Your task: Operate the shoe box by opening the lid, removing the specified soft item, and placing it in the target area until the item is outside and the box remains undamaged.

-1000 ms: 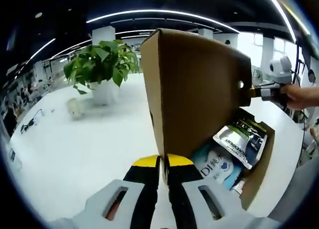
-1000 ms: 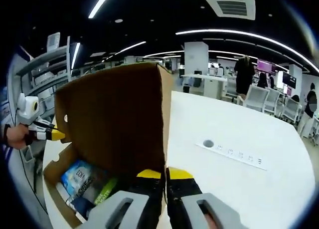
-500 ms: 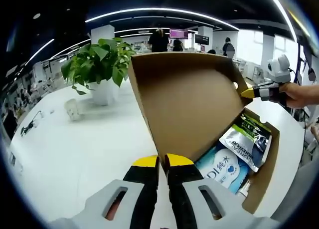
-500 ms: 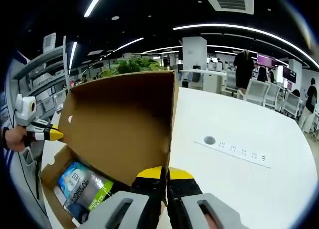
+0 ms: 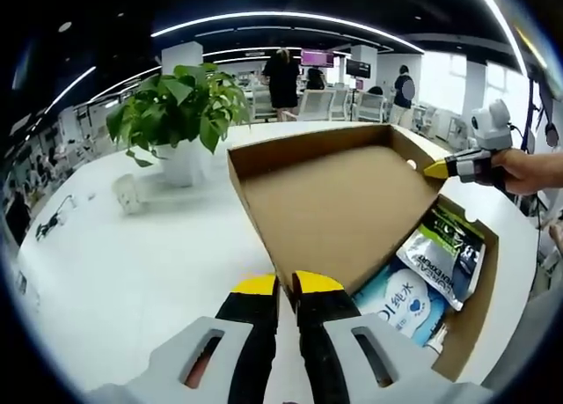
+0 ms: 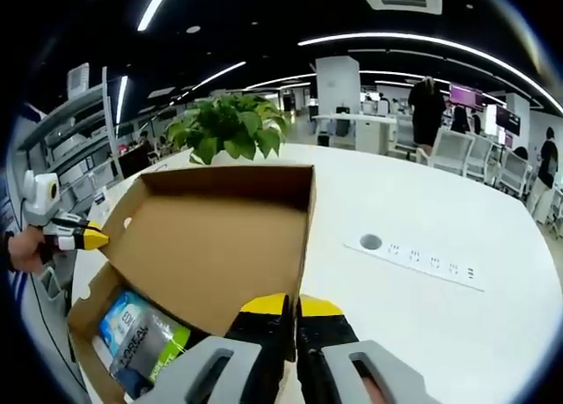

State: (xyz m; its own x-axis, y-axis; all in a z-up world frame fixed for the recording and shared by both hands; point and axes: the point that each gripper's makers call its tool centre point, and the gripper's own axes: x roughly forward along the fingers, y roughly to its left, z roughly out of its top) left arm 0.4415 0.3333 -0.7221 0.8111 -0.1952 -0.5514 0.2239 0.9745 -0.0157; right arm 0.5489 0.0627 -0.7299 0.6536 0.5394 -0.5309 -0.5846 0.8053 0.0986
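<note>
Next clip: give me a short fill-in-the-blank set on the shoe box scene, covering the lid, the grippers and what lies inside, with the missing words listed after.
1. The lid of the shoe box is ____.
2. Both the left gripper and the right gripper are shut on the edge of the ____.
3. Beyond the lid on the white table stands a potted ____.
4. Inside the box lie soft ____, one blue and white.

Missing words: open; lid; plant; packets
</note>
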